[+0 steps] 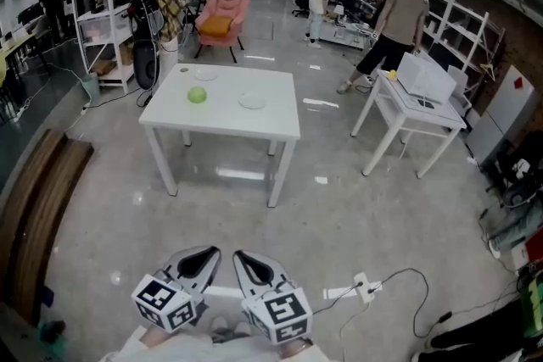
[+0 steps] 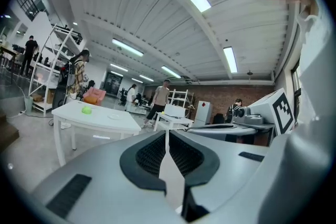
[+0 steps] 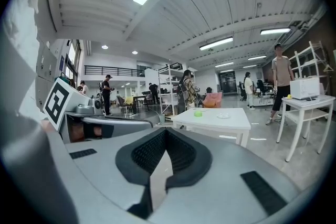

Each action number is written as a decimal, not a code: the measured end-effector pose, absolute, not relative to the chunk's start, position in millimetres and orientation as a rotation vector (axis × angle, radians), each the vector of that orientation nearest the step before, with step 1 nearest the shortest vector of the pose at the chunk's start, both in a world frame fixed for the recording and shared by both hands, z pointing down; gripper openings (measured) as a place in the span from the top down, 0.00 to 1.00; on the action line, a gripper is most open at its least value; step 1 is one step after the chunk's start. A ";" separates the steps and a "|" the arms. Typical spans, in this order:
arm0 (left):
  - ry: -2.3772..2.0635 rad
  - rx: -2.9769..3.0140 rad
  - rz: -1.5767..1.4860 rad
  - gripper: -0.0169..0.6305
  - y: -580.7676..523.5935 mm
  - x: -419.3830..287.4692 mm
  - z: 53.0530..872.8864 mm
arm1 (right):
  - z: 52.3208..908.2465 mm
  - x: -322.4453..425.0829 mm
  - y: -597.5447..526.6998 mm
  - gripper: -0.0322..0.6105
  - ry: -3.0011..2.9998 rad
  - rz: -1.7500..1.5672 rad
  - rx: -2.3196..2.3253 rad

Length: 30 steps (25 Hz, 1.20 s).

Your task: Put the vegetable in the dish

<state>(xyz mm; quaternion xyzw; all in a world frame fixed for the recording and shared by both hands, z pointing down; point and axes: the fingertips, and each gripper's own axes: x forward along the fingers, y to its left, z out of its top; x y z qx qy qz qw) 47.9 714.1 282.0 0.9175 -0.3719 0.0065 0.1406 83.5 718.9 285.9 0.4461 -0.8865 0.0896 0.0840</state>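
A round green vegetable (image 1: 197,95) lies on the white table (image 1: 280,127) across the room, left of a shallow clear dish (image 1: 252,101). A second small dish (image 1: 204,75) sits behind the vegetable. Both grippers are low and close to me, far short of the table. The left gripper (image 1: 208,253) and the right gripper (image 1: 243,258) are side by side, both shut with nothing between the jaws. The left gripper view shows its shut jaws (image 2: 167,132) with the vegetable (image 2: 86,110) and dish (image 2: 114,116) far off. The right gripper view shows shut jaws (image 3: 166,131), the vegetable (image 3: 198,113) and the dish (image 3: 223,116).
Grey floor lies between me and the table. A power strip with a cable (image 1: 365,286) lies on the floor at the right. A second white table (image 1: 399,110) bearing a white box stands further right. A pink armchair (image 1: 222,19), shelving (image 1: 102,4) and several people are behind.
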 end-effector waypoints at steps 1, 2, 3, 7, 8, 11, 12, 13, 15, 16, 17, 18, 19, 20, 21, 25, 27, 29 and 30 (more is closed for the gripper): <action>-1.060 2.660 -0.002 0.94 715.2 51.0 279.0 | 286.8 85.4 719.2 0.93 -2.641 0.250 1.324; -1.048 2.668 -0.018 0.94 716.2 54.6 276.9 | 288.3 87.7 719.8 0.93 -2.631 0.218 1.314; -1.042 2.673 -0.025 0.94 717.4 58.2 276.3 | 290.3 89.7 721.5 0.93 -2.619 0.185 1.301; -1.052 2.655 0.019 0.94 723.7 67.0 287.8 | 303.1 95.9 731.0 0.93 -2.612 0.198 1.269; -1.052 2.643 0.024 0.94 725.7 68.5 291.8 | 305.7 97.8 732.4 0.93 -2.620 0.220 1.268; -1.060 2.603 0.026 0.94 733.1 75.2 305.7 | 312.0 109.0 735.2 0.93 -2.645 0.301 1.276; -1.062 2.590 0.026 0.94 735.7 78.5 310.6 | 314.2 114.7 735.9 0.93 -2.649 0.330 1.278; -1.062 2.580 0.029 0.94 737.8 81.9 315.0 | 316.6 120.6 736.3 0.93 -2.649 0.353 1.282; -1.062 2.569 0.042 0.94 737.4 87.2 320.9 | 320.1 130.3 733.8 0.93 -2.644 0.369 1.291; -1.062 2.566 0.049 0.94 734.7 88.9 322.4 | 321.0 132.9 731.2 0.93 -2.642 0.370 1.292; -1.061 2.563 0.053 0.94 730.8 90.0 323.5 | 321.8 134.1 728.2 0.93 -2.640 0.372 1.291; -1.058 2.560 0.055 0.94 726.5 90.8 324.4 | 322.2 134.3 724.8 0.93 -2.641 0.377 1.289; -1.053 2.556 0.054 0.94 721.7 91.4 325.2 | 322.6 134.2 720.6 0.93 -2.642 0.385 1.288; -1.049 2.554 0.052 0.94 716.4 91.8 325.9 | 323.9 134.3 715.2 0.93 -2.641 0.390 1.289; -1.048 2.553 0.050 0.94 710.2 91.8 326.1 | 325.6 134.4 708.7 0.93 -2.640 0.389 1.291; -1.059 2.566 0.034 0.94 674.7 89.2 324.4 | 322.4 131.5 672.1 0.93 -2.649 0.329 1.317; -1.059 2.568 0.022 0.94 651.6 86.7 324.2 | 319.3 128.4 650.3 0.93 -2.640 0.314 1.319; -1.062 2.563 0.009 0.94 627.3 80.4 322.2 | 315.8 121.0 628.4 0.93 -2.635 0.305 1.301; -1.066 2.565 0.003 0.94 614.3 76.0 320.3 | 312.4 116.4 615.7 0.93 -2.639 0.294 1.299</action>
